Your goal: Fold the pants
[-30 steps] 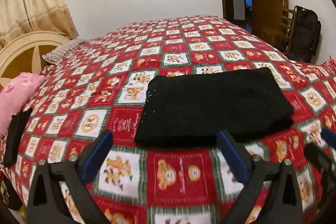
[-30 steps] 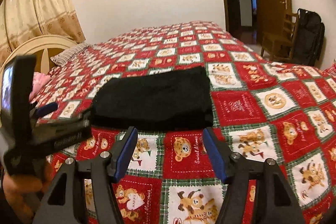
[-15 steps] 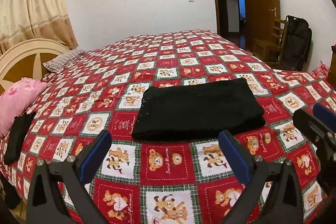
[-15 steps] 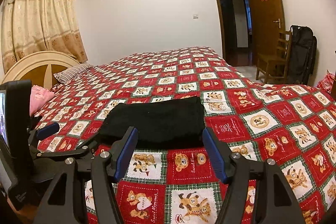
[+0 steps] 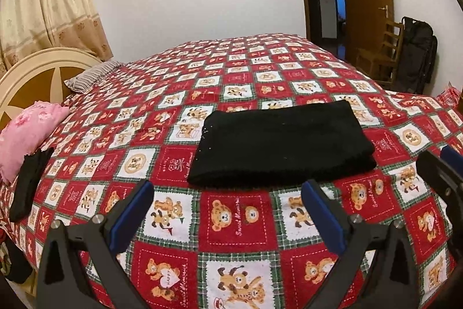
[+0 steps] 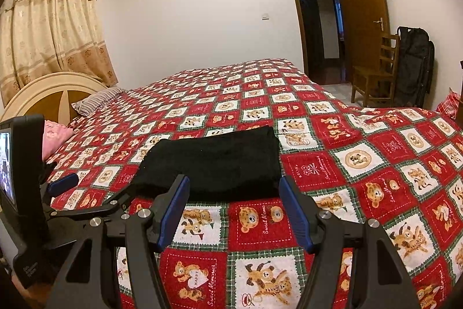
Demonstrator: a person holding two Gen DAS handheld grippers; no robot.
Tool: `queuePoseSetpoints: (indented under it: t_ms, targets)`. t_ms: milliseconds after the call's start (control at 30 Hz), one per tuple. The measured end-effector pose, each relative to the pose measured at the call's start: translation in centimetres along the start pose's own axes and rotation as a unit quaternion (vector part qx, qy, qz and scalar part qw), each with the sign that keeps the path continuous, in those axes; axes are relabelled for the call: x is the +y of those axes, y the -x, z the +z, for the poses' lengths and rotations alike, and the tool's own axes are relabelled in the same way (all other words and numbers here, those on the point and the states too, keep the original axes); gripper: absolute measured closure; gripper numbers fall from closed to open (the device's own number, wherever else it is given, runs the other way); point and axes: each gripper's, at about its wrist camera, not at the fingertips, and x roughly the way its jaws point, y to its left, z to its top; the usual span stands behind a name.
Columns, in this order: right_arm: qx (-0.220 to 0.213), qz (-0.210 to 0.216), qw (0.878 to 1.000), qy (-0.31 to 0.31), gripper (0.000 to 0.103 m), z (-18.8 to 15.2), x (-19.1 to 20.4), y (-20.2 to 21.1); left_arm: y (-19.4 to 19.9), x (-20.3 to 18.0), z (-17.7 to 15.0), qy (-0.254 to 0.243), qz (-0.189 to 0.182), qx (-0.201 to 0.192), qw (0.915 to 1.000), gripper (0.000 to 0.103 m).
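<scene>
Already folded into a thick black rectangle, the pants (image 5: 282, 145) lie flat on the bedspread (image 5: 237, 225). Both claws, left gripper (image 5: 228, 217) and right gripper (image 6: 234, 210), hang spread and empty just short of them. Soft, limp and light-looking, they would probably sag; pinching the near doubled edge seems best.

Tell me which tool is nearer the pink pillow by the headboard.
Left. The left tool is on the side toward the pink pillow; the right tool is farther along, facing the folded black pants.

The black pants (image 5: 282, 145) lie folded into a flat, neat rectangle on the bedspread.
</scene>
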Motion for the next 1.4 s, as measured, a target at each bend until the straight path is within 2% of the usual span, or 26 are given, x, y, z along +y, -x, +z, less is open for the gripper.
queuePoseSetpoints:
  t_ms: [1400]
  targets:
    - [0.003,-0.007,1.000,-0.017,0.037,0.12,-0.78,-0.29,-0.31,-0.47,0.18,-0.009,0.007,0.005,0.9999,0.000]
